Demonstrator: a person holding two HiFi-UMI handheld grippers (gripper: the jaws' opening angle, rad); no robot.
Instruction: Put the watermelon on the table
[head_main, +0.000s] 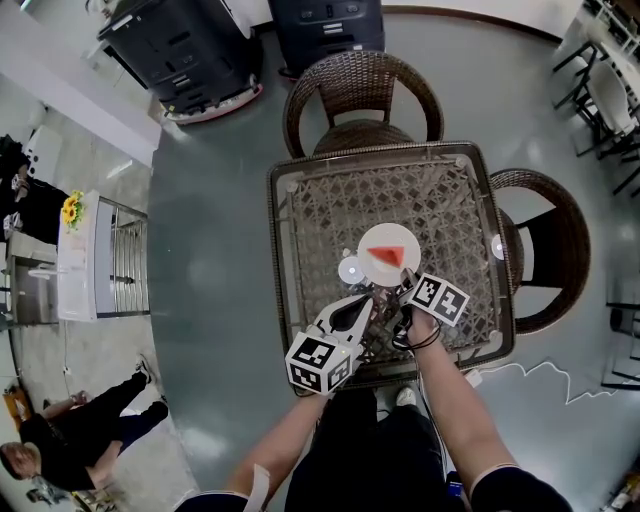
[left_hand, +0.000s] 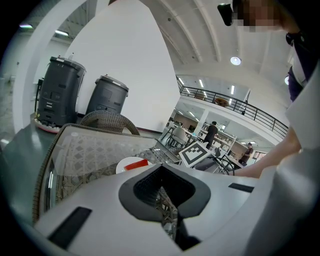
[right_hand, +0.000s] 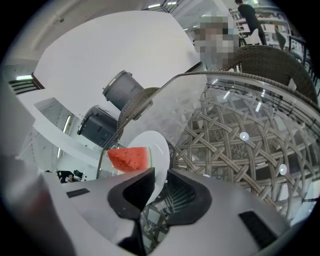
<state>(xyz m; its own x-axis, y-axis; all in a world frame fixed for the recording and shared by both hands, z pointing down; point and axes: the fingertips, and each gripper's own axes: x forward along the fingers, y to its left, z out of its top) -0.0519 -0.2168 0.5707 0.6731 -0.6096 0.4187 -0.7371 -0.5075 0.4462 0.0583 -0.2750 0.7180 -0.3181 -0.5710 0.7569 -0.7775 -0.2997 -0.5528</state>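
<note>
A red watermelon wedge lies on a white plate over the middle of the glass-topped wicker table. I cannot tell if the plate rests on the glass. My right gripper is at the plate's near rim. In the right gripper view the gripper is shut on the plate, with the watermelon just beyond the left jaw. My left gripper hangs beside it, left of the plate, shut and holding nothing. The left gripper view shows that gripper, the plate and the watermelon.
A small white round thing lies on the glass left of the plate. Wicker chairs stand at the table's far side and right side. Two dark grey machines stand beyond. A person is at the lower left.
</note>
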